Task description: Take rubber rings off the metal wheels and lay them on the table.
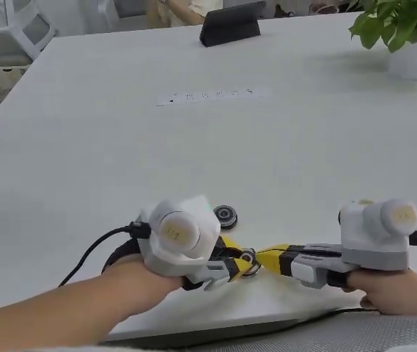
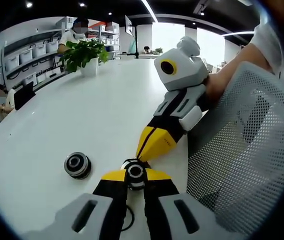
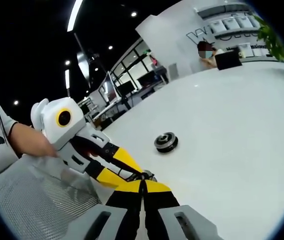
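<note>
Clamping a small metal wheel [image 2: 135, 170] between its yellow-tipped jaws, the left hand-held gripper [image 2: 132, 181] sat low over the near edge of the white desk [image 1: 281, 154], its jaws parted only as far as the wheel's width. The right hand-held gripper [image 3: 142, 184] pointed at it from the opposite side. Its jaws were drawn together to a thin seam and its tips were pressed against the rim of that same wheel. Whether those tips had actually pinched any rubber could not be made out. In the head view the two tools met nose to nose just in front of the person, each held in a bare hand, with a black cable [image 1: 91, 257] trailing away from the left one. A second wheel [image 1: 225, 215] lay flat on the desk just beyond the left hand-held gripper, apart from both tools, with a dark rubber ring [image 2: 67, 166] around its rim. Further across the desk lay a pale power strip [image 1: 212, 95], and a dark stand [image 1: 230, 23] stood at the far edge. A potted plant [image 1: 402, 29] stood at the far right corner. The grey mesh chair [image 2: 236, 150] was just beside the desk edge in the left gripper view.
</note>
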Motion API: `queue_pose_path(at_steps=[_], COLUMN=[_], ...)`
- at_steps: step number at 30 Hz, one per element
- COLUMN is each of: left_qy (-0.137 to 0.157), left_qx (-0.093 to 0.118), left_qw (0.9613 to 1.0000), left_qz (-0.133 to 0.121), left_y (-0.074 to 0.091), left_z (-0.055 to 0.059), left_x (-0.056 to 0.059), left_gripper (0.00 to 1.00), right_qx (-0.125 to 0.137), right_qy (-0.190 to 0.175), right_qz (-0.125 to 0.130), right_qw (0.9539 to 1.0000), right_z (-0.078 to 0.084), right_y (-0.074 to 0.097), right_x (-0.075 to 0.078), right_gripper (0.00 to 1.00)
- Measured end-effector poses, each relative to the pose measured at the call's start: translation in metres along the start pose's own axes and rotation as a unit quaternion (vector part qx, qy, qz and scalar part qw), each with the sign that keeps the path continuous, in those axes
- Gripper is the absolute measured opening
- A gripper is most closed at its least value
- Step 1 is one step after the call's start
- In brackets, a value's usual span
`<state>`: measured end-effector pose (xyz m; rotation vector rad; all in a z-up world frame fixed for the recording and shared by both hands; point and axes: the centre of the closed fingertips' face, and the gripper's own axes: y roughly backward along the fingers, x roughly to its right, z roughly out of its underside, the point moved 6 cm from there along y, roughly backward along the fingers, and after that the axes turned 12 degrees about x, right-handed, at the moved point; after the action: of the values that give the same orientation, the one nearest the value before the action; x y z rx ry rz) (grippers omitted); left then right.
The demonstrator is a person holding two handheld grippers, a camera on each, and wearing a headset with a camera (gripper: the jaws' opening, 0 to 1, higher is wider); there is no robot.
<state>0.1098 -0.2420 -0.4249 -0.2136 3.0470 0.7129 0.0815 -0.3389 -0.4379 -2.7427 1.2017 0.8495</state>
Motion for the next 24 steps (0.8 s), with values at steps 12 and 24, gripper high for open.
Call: queue_pose_path(at_steps=[12, 24], left_qy=[0.000, 0.001], left_qx=[-0.001, 0.002], left_qw=[1.0000, 1.0000], left_qz=[0.000, 0.001], left_y=[0.000, 0.000], left_z=[0.000, 0.000], left_x=[0.000, 0.000], left_gripper=[0.07, 0.07], right_qx=[0.000, 0.009], right_qy=[0.007, 0.015], right_qz=[-0.020, -0.030], right_qw=[0.9998, 0.9994], right_z=[0.000, -0.002], right_y=[-0.003, -0.004], right_x=[-0.006, -0.010], right_gripper=[0.00, 0.00])
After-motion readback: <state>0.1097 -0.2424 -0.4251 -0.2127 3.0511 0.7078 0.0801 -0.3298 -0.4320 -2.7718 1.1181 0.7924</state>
